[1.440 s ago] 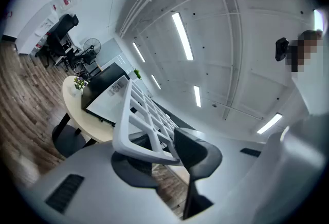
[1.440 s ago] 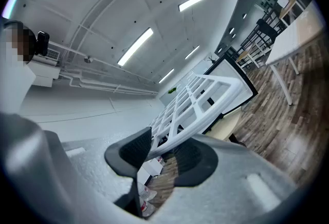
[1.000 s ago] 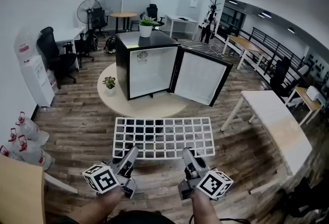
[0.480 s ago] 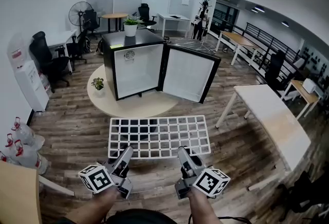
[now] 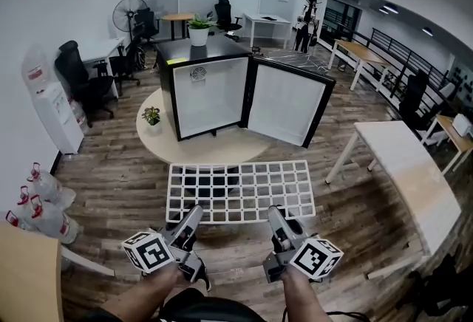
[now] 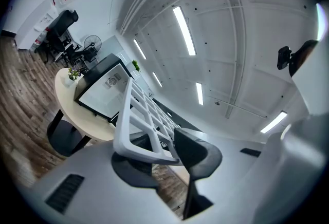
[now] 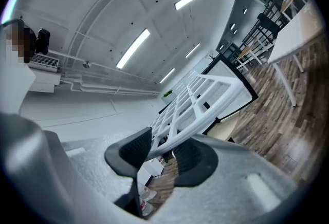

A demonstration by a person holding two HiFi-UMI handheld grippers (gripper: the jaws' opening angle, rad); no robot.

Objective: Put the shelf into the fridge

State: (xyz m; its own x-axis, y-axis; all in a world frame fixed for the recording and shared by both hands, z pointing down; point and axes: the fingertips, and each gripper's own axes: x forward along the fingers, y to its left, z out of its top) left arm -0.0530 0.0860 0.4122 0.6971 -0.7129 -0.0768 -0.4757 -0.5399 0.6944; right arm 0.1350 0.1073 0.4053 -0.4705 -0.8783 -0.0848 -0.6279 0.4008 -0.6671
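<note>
Shelf [image 5: 240,191] sits a touch nearer the open fridge [image 5: 207,91] than a second ago, and we hold it flat in midair with our left claw [image 5: 191,214] and right claw [image 5: 275,216] both clamped on its near edge, so any uneven tilt could twist it loose or clip the door [image 5: 284,110].

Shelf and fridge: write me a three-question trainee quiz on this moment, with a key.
1. Which grippers grip the shelf: A left only, B right only, C both?
2. True or false: the door of the fridge stands open.
3. What stands on top of the fridge?
Key: 1 C, the left gripper and the right gripper both clamp its near edge. 2 True. 3 A potted plant.
</note>
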